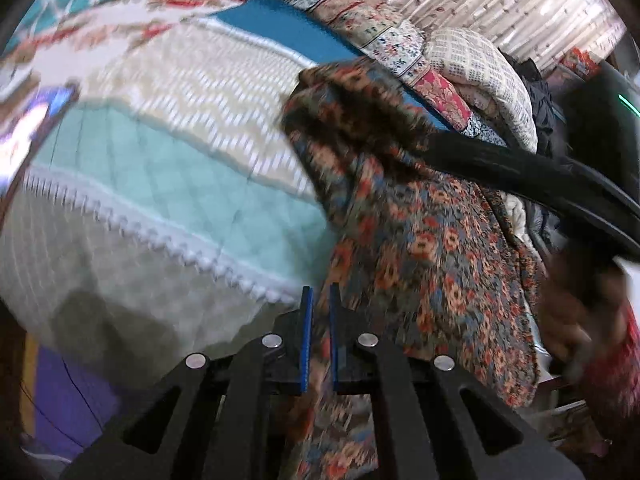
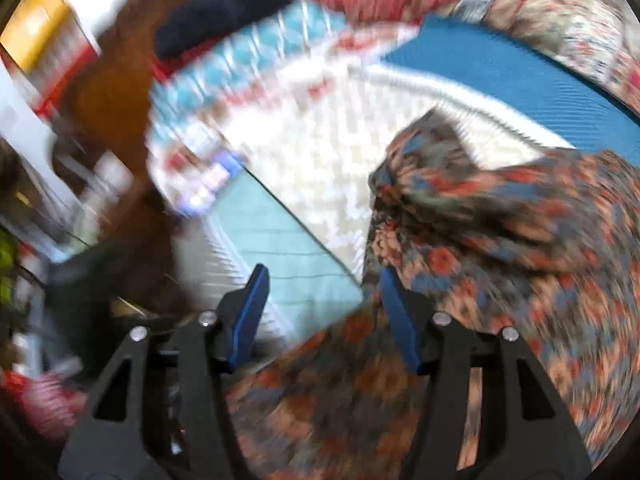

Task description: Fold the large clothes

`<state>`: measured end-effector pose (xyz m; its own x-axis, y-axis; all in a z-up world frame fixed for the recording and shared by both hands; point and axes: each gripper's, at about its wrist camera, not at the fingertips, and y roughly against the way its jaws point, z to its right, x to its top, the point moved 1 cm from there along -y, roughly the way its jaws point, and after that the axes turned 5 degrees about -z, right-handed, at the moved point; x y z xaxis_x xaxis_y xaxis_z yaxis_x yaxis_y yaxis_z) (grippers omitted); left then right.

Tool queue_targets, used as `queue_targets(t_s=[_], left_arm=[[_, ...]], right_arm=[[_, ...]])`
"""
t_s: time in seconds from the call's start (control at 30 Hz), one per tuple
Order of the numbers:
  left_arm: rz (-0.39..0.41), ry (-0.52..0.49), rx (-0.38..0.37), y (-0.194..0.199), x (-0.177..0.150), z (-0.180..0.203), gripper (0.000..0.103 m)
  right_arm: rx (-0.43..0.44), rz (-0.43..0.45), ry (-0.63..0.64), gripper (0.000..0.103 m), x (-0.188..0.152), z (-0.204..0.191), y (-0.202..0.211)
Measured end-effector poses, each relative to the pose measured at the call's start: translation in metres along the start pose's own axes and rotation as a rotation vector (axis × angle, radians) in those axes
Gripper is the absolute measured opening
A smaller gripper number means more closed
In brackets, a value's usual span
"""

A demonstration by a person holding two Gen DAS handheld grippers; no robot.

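Only left gripper (image 1: pixel 319 308) pinches floral garment (image 1: pixel 420 240); right gripper (image 2: pixel 324 284) gapes

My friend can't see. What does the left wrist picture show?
The left gripper, nearly shut, pinches a floral-print garment that hangs over a bed. The right gripper reaches in from the right, above a cream and mint quilt.

No legible text, label, brand, number or sign is shown in either wrist view. Printed marks on the yellow-and-red box (image 2: pixel 44 36) at upper left of the right wrist view are smeared by motion blur and cannot be read.
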<state>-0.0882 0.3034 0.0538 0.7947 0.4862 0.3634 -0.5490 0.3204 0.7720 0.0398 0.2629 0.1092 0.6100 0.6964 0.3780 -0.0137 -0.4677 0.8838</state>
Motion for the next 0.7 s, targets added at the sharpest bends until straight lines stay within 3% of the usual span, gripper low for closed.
queue_targets(t_s=[0.1,0.17,0.2,0.33,0.47,0.57,0.7], left_arm=[[-0.038,0.020,-0.013,0.002,-0.017,-0.014,0.013],[-0.043,0.023,-0.012,0.008,-0.023,-0.023,0.013],[-0.037,0.028,-0.015,0.011,-0.024,-0.028,0.013],[0.003,0.102,-0.063,0.026,-0.021,-0.050,0.013],[0.033,0.124,-0.073,0.034,-0.011,-0.058,0.013],[0.065,0.116,-0.077,0.043,-0.008,-0.055,0.013],[0.081,0.113,-0.079,0.045,-0.003,-0.052,0.013]], right_arm=[[-0.193,-0.148,0.053,0.052,0.016,0.004,-0.069],[-0.280,-0.185,0.044,0.027,0.020,0.013,-0.090],[-0.246,-0.173,0.000,0.007,0.025,0.015,-0.086],[0.043,-0.097,-0.107,0.005,0.057,0.001,-0.051],[0.377,0.063,-0.080,0.005,0.124,-0.056,0.010],[0.464,0.149,-0.004,0.005,0.158,-0.092,0.062],[0.497,0.239,0.023,0.005,0.159,-0.075,0.135]])
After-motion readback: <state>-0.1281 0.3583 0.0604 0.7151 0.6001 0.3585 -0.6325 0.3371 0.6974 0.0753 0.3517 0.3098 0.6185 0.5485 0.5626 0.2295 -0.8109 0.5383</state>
